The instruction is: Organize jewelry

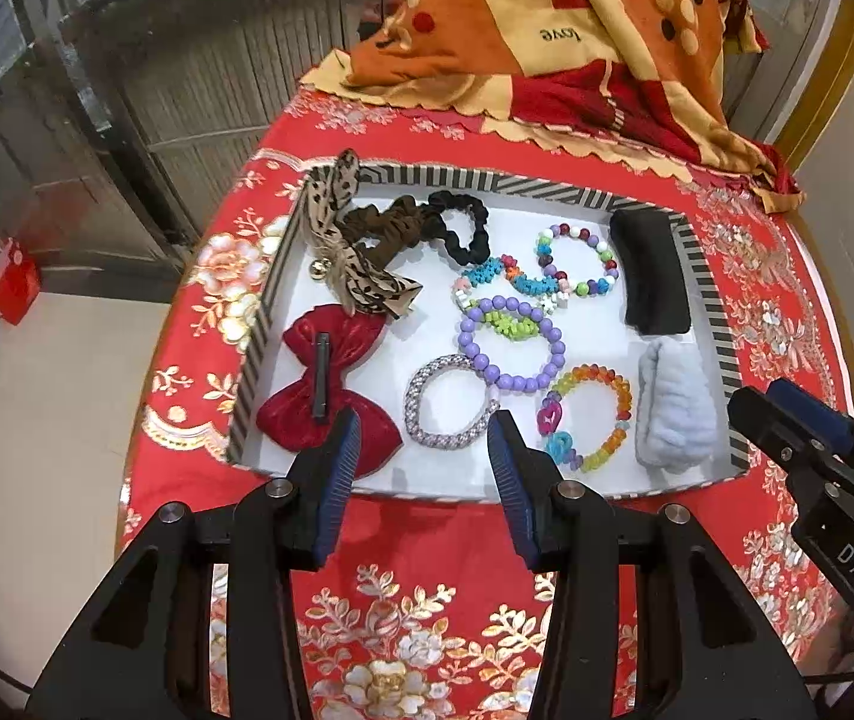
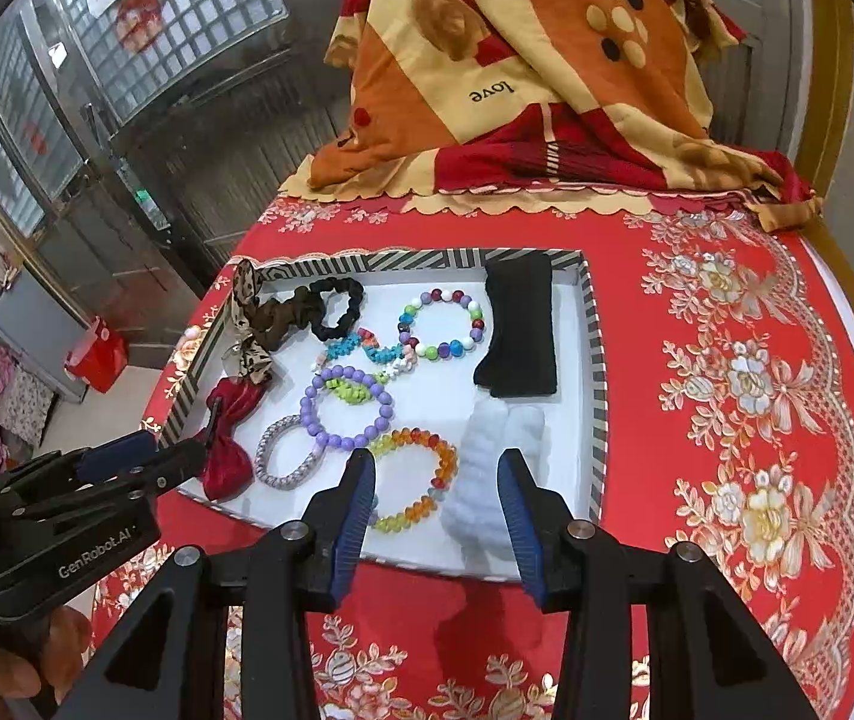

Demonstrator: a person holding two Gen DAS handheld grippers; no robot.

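We see the jewelry laid out in a shallow tray (image 1: 270, 276) w/ striped walls and white floor, sitting on a bench under a red floral cloth (image 1: 427, 546). Inside: purple bead bracelet (image 1: 511, 339) near the middle, silver woven bracelet (image 1: 448, 402) touching its near-left side, rainbow bead bracelet (image 1: 589, 417) to the right, multicolour bead bracelet (image 1: 577, 261) further back. Red bow clip (image 1: 330, 384) lies at the left wall, leopard-print bow (image 1: 342, 240) behind it, brown and black scrunchies beside that. Black pad (image 1: 652, 273) and pale blue fluffy band (image 1: 676, 411) lie along the right wall. Left hand-held gripper (image 1: 423, 438) hangs over the tray's near edge, fingers apart, nothing btwn them. Right hand-held gripper (image 2: 439, 477) also apart, nothing gripped, blue band below it. Orange blanket (image 1: 547, 30) piled at the far end.
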